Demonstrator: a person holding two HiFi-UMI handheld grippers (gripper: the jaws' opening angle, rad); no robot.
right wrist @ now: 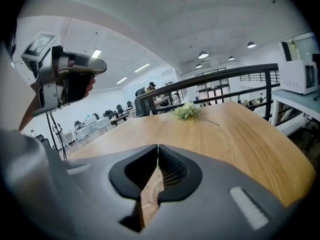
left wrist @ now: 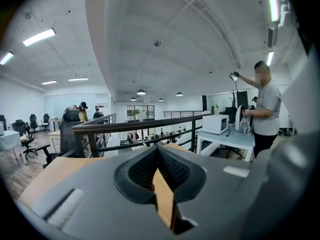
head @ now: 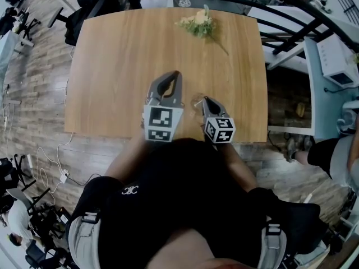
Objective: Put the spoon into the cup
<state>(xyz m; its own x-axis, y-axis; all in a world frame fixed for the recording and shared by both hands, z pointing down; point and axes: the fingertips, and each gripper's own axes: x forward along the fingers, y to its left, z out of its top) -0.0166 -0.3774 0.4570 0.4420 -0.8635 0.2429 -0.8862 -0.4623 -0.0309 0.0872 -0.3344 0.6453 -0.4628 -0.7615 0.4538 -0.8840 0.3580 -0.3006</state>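
Neither the spoon nor the cup shows in any view, so I cannot tell where either one is; the wooden tabletop [head: 123, 55] carries nothing that reads as either. A faint pale mark just beside the tip of the right claw [head: 205, 100] in the head view is too small to identify.

Both claws hang over the near edge of the tabletop, close to its middle. The left claw [head: 176, 74] sits just left of the right one and reaches slightly further in. In each gripper view the 2 ribbed pads are pressed together with nothing pinched between them, and only bare wood shows through the gap below.

The only object on the surface is a flower sprig [head: 197, 24] lying near the far edge, towards the far right corner and well apart from both claws.

As I judge it, the task has not begun: no pick-up is under way. The next move calls for finding the spoon, spreading 1 claw, and bringing it down over the handle.
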